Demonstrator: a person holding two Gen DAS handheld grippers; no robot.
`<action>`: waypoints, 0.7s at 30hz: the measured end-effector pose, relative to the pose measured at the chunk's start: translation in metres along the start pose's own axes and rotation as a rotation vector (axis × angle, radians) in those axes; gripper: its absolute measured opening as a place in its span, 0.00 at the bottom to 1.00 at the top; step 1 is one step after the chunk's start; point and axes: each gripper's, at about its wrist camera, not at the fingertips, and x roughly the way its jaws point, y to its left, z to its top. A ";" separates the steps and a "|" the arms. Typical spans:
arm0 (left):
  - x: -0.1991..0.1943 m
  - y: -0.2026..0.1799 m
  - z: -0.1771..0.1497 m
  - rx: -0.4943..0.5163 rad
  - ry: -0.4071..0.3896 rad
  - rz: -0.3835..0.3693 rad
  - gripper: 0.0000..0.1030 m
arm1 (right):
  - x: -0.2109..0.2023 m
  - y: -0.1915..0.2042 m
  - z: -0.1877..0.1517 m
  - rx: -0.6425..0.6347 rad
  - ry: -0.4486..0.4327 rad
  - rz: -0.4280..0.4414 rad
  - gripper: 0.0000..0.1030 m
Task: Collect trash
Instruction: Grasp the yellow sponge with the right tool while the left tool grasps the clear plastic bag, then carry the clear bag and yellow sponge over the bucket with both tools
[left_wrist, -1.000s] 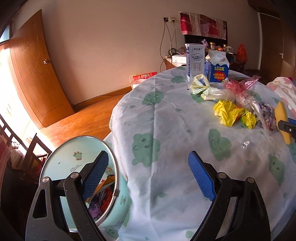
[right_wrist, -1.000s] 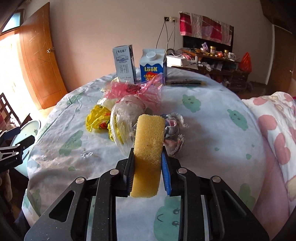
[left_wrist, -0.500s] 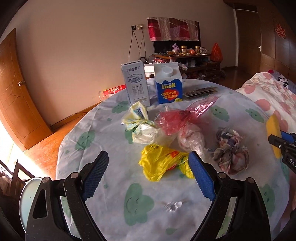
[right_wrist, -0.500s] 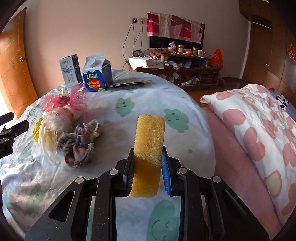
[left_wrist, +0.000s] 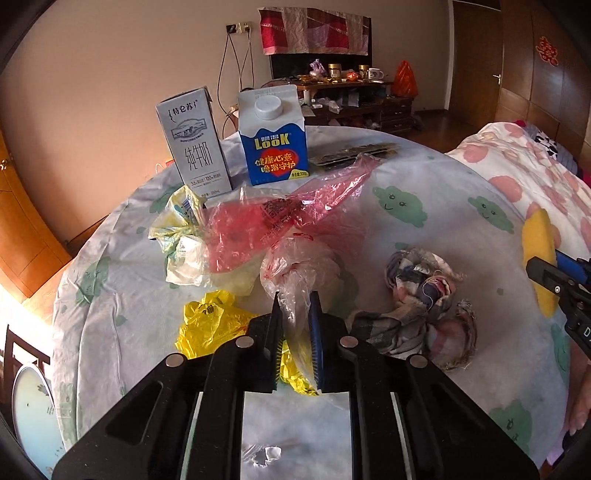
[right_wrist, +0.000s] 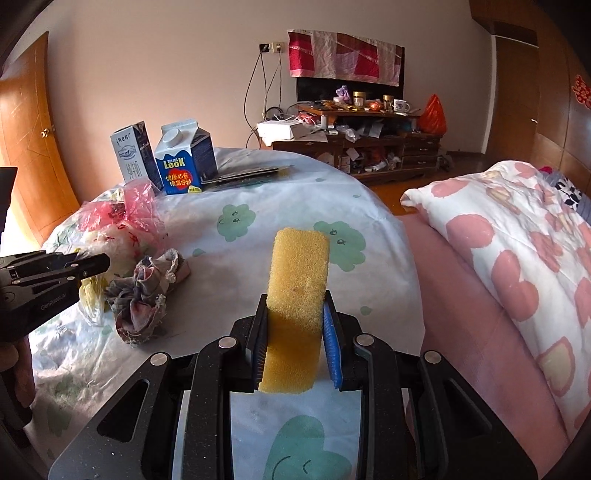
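Observation:
My left gripper (left_wrist: 295, 314) is shut on a clear plastic bag (left_wrist: 299, 269) lying on the round table (left_wrist: 424, 221); a yellow bag (left_wrist: 210, 321) lies just under and left of it. A red plastic bag (left_wrist: 280, 218), a pale yellow-green wrapper (left_wrist: 181, 236) and a crumpled checked cloth (left_wrist: 421, 295) lie around it. My right gripper (right_wrist: 295, 314) is shut on a yellow sponge (right_wrist: 295, 280) and holds it upright above the table's right side. The left gripper shows in the right wrist view (right_wrist: 88, 264) beside the cloth (right_wrist: 144, 291).
A grey milk carton (left_wrist: 195, 147) and a blue LOOK carton (left_wrist: 273, 140) stand at the table's far side, dark flat packets (left_wrist: 354, 153) behind. A lidded bin (left_wrist: 29, 410) sits low left. A pink-flowered quilt (right_wrist: 517, 240) lies right. A cluttered cabinet (right_wrist: 362, 129) stands at the wall.
My left gripper has swung from the bin to the pile of trash and shut on the clear plastic bag. My right gripper has turned right, still holding the sponge.

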 end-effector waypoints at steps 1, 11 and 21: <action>-0.005 0.001 0.000 0.001 -0.009 -0.007 0.07 | -0.003 0.003 0.001 -0.002 -0.009 0.009 0.26; -0.072 0.032 -0.024 0.006 -0.037 0.002 0.06 | -0.017 0.051 0.008 -0.068 -0.041 0.104 0.27; -0.111 0.103 -0.065 -0.105 -0.055 0.108 0.06 | -0.021 0.107 0.011 -0.138 -0.052 0.177 0.27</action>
